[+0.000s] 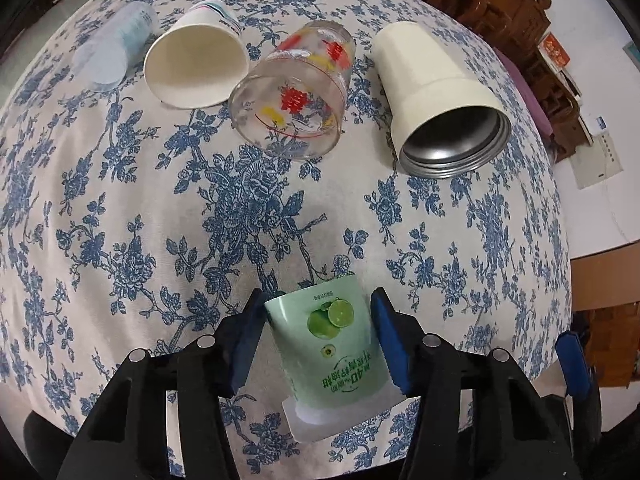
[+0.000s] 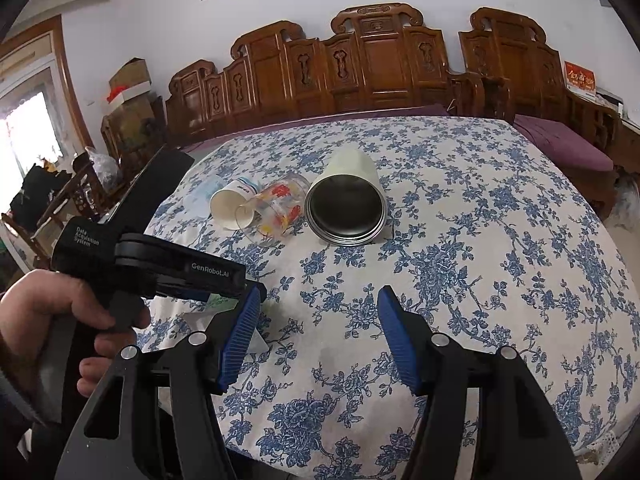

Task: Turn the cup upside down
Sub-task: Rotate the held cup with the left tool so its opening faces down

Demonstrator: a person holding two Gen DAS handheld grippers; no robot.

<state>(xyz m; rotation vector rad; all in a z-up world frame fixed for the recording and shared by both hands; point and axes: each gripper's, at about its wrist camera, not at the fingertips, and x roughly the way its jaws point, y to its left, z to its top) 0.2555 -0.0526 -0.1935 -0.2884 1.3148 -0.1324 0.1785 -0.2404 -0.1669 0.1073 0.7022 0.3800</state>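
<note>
A green lime-printed cup stands upside down on the tablecloth, its white rim at the bottom, between the blue fingers of my left gripper. The jaws stand open, with small gaps on both sides of the cup. In the right wrist view the left gripper's black body is at the left, held by a hand, and only a sliver of the green cup shows. My right gripper is open and empty above the cloth.
Four other cups lie on their sides at the far end of the floral table: a clear plastic cup, a white paper cup, a printed glass and a cream metal-lined tumbler. Carved wooden benches stand behind.
</note>
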